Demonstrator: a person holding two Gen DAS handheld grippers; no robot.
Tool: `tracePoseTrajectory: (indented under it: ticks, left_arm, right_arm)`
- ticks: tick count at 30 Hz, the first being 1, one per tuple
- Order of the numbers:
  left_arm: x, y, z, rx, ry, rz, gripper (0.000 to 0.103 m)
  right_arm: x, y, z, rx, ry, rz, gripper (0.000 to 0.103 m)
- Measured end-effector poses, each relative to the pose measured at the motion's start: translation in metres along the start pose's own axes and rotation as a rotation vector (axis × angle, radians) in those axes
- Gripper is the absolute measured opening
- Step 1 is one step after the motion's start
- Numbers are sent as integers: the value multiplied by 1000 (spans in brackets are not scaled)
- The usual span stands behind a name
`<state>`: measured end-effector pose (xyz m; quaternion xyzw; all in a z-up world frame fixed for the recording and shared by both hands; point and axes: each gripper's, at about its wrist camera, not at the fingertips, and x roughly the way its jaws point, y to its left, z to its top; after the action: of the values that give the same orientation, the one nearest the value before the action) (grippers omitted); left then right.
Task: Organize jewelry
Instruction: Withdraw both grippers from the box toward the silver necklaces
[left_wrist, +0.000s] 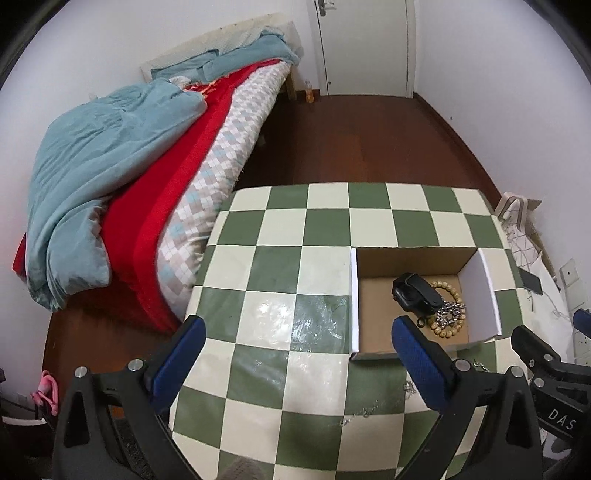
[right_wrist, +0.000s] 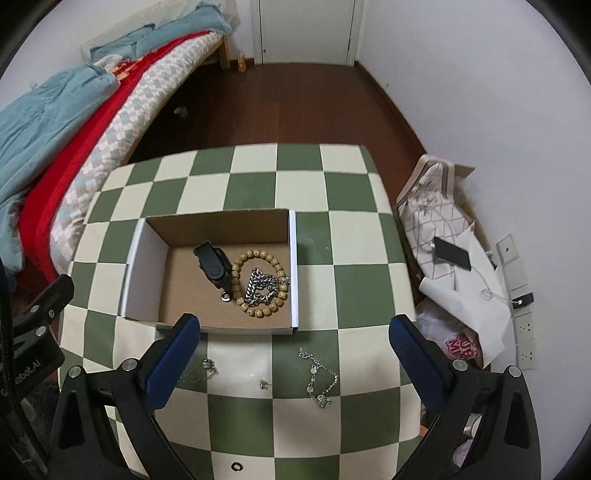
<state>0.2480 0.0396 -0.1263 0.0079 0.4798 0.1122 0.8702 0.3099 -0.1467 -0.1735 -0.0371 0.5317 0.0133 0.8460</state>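
Observation:
An open cardboard box (right_wrist: 144, 266) stands on the green-and-cream checkered table (right_wrist: 299, 177). Inside it lie a black watch (right_wrist: 212, 264), a wooden bead bracelet (right_wrist: 255, 254) and a chunky silver chain (right_wrist: 260, 286). Loose on the table in front of the box are a thin stone-set bracelet (right_wrist: 321, 376), a small earring (right_wrist: 264, 384), a fine chain (right_wrist: 205, 369) and a dark ring (right_wrist: 236, 466). My right gripper (right_wrist: 294, 320) hangs open above these pieces, holding nothing. My left gripper (left_wrist: 298, 322) is open and empty left of the box (left_wrist: 354, 295), which shows the watch (left_wrist: 415, 295) and beads (left_wrist: 452, 321).
A bed (left_wrist: 129, 177) with teal and red covers runs along the table's left side. Right of the table, on the floor, lie a patterned cushion (right_wrist: 428, 206), white paper, a black phone (right_wrist: 452, 254) and wall sockets (right_wrist: 524, 332). A white door (left_wrist: 365, 44) is beyond the wooden floor.

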Motion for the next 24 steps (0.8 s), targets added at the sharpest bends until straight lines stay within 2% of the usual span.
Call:
tracePoseTrajectory:
  ticks: [15, 20, 24]
  left_arm:
    - [-94, 14, -18, 9, -171, -42, 103]
    - [-108, 19, -31, -2, -198, -38, 103]
    - [-103, 25, -47, -13, -205, -2, 103]
  right_arm:
    - [-108, -7, -30, 41, -200, -18, 103]
    - [-139, -7, -46, 52, -248, -9, 103]
    - [-141, -13, -62, 80, -233, 23, 103]
